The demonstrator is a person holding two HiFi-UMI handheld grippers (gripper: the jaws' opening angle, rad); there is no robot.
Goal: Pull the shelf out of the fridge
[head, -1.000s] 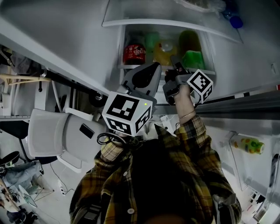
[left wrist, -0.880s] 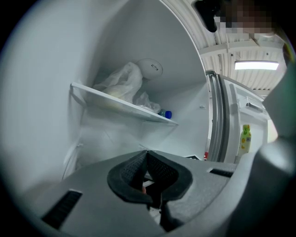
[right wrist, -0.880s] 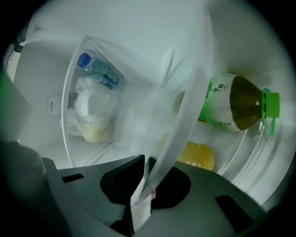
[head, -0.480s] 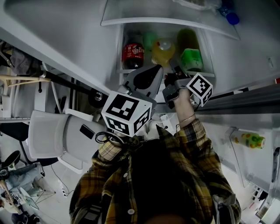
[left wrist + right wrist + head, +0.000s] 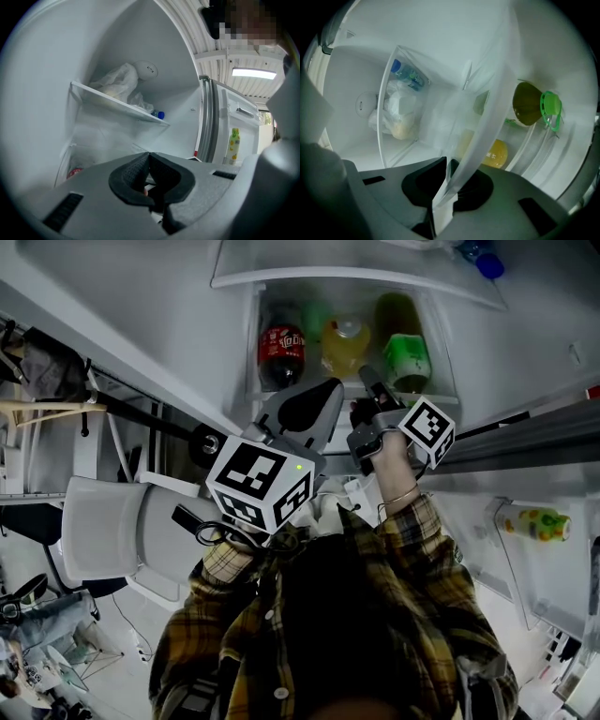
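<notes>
The right gripper (image 5: 446, 164) pinched the clear front edge of the shelf (image 5: 487, 122), which sat inside the open fridge (image 5: 169, 296) near a yellow bottle (image 5: 345, 343). The left gripper (image 5: 149, 157) hovered just left, pressed together and empty.

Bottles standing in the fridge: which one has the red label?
The dark cola bottle, leftmost in the head view; the middle bottle is yellow, the right one green.

Head camera overhead; both others inside fridge (image 5: 525, 343)
</notes>
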